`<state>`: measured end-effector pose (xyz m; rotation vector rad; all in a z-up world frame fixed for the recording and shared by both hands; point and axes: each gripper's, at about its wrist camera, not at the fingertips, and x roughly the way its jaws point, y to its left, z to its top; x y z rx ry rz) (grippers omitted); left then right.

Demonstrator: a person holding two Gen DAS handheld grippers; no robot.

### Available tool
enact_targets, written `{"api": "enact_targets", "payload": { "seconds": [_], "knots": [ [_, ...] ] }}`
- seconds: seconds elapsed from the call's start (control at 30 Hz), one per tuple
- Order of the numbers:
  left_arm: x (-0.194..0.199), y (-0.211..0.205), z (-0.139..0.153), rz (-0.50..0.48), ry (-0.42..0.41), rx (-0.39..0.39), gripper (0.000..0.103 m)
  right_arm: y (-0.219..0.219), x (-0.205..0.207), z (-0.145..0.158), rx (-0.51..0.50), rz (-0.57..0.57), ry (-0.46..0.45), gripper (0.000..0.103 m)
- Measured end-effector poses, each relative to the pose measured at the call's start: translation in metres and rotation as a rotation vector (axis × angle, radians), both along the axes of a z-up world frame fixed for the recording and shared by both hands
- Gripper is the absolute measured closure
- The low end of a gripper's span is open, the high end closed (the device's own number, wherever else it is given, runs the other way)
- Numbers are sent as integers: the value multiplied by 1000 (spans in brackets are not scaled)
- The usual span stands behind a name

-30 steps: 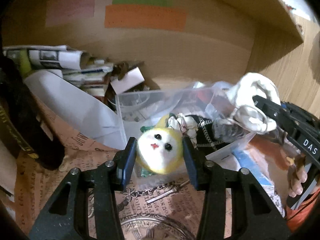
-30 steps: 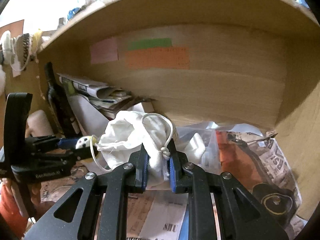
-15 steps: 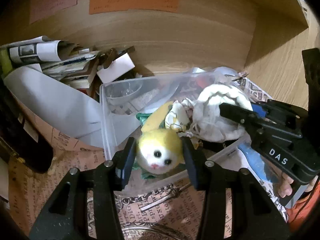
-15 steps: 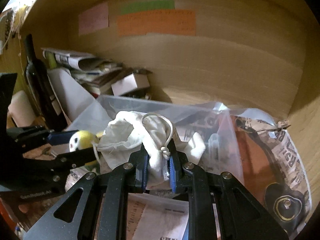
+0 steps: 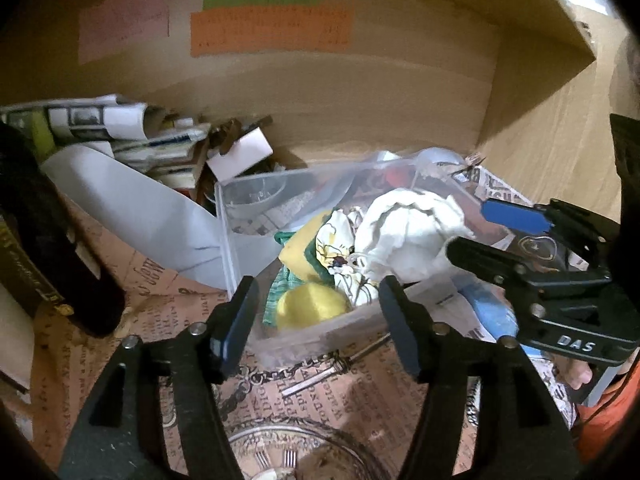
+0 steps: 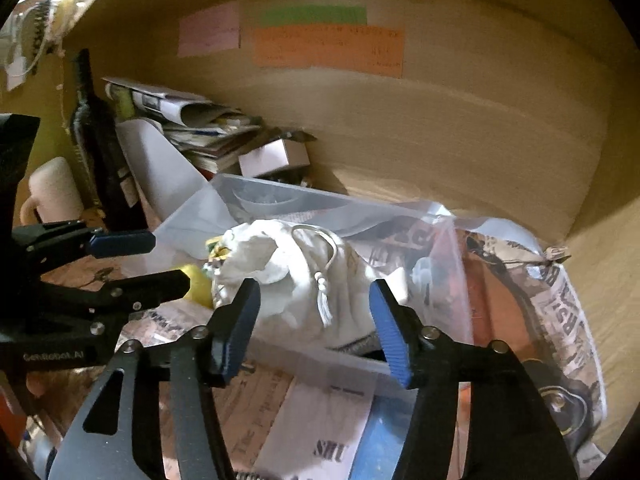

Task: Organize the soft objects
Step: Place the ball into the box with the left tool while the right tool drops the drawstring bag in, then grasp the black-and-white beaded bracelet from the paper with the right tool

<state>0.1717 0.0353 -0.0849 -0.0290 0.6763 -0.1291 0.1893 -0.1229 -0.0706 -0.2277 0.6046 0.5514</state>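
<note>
tongs are spread wide on both sides, nothing gripped: the left tongs (image 5: 316, 312) are poised just in front of the near wall of a clear plastic box (image 5: 304, 338), the right tongs (image 6: 314, 322) over the box's near right side. inside the box a yellow plush toy (image 5: 310, 306) is pressed against the near wall, with a floral cloth (image 5: 340, 240) behind it and a white drawstring bag (image 6: 288, 276) beside it on the right, its cord and tassel draped down the front. the box rim is seen just beneath both sets of fingertips; open room is found only above the box, since a sheet of white paper (image 5: 132, 216) leans on its left wall and a stack of newspapers (image 6: 192, 120) is piled behind that. a dark bottle (image 6: 100, 148) stands at the far left. the table is covered with printed newspaper (image 5: 344, 392). the space is closed in by a wooden back panel (image 6: 460, 120) carrying pink, green and orange sticky notes (image 6: 328, 50).
</note>
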Motion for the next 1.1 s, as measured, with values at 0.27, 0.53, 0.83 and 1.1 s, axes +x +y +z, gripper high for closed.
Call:
{"api": "enact_targets", "payload": {
  "seconds": [0.27, 0.53, 0.83, 1.1],
  "knots": [
    [-37, -2, 18, -3, -72, -2, 19, -22, -39, 11, 27, 18, -34, 21],
    [-59, -6, 16, -1, -97, 0, 11, -23, -63, -27, -3, 48, 107, 21],
    [-71, -3, 5, 6, -79, 1, 10, -17, -67, -74, -80, 47, 251, 34],
    [-69, 0, 2, 15, -73, -22, 10, -30, -63, -72, -61, 10, 238, 81]
  ]
}}
